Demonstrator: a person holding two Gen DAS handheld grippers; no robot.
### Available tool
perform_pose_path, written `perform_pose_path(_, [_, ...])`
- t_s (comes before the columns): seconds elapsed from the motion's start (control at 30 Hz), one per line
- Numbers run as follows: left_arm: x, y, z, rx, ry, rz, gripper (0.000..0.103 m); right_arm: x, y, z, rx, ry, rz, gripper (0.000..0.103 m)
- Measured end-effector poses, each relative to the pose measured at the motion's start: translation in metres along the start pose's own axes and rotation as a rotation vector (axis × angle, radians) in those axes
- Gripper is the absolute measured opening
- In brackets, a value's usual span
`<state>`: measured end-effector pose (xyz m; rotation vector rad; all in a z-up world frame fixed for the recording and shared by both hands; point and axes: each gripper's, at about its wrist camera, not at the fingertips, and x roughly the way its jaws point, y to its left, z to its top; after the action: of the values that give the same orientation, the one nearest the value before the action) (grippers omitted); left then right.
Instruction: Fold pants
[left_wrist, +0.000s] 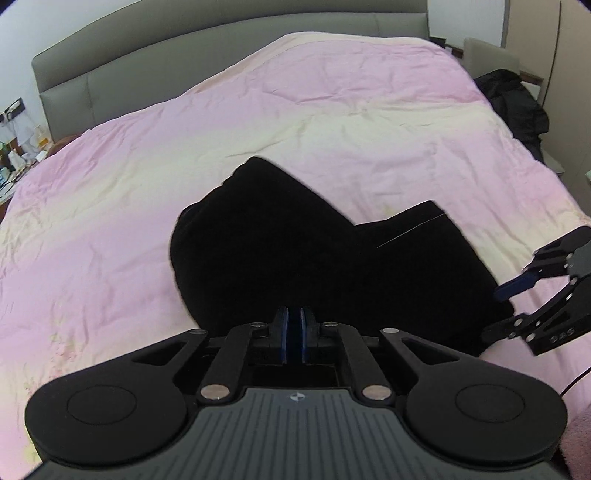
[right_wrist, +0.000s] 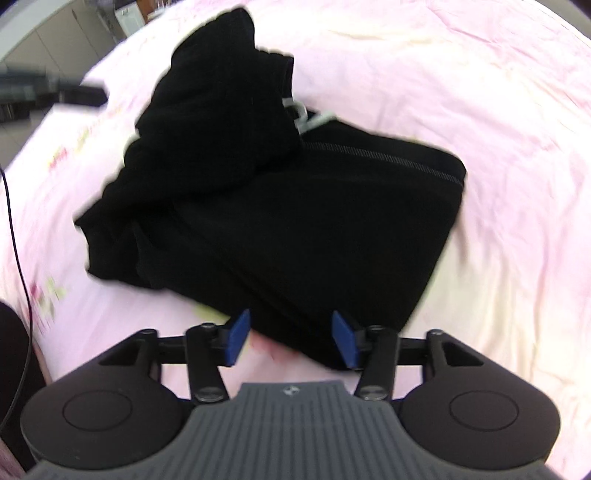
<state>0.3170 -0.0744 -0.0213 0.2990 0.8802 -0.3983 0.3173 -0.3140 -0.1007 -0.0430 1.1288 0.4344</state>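
The pants (right_wrist: 295, 206) are lying partly folded on the bed (left_wrist: 110, 206), top flap bunched, needing smoothing, with the left claw (left_wrist: 294, 332) closed empty and the right claw (right_wrist: 291, 338) gaping, gripping nothing.

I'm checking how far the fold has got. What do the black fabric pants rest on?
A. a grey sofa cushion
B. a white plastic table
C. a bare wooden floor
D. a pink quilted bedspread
D: the black fabric pants lie bunched and partly folded on the pink quilted bedspread, which covers the bed up to a grey padded headboard.
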Motion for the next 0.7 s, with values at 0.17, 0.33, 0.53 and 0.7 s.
perform_pose_path(0.17, [0.028,0.052,-0.007,-0.121,0.015,0.042,0.012,0.003,0.005,0.036,0.09,-0.088,0.054,0.079])
perform_pose_path(0.33, [0.06,0.085,-0.009,-0.213,0.027,0.025,0.012,0.023,-0.007,0.066,0.316,-0.123,0.144,0.081])
perform_pose_path(0.53, [0.098,0.094,-0.016,-0.23,0.056,-0.019,0.012,0.074,-0.038,0.083,0.593,-0.118,0.295,0.081])
perform_pose_path(0.7, [0.118,0.1,-0.022,-0.256,0.074,-0.018,0.012,0.107,-0.048,0.078,0.746,-0.131,0.418,0.082])
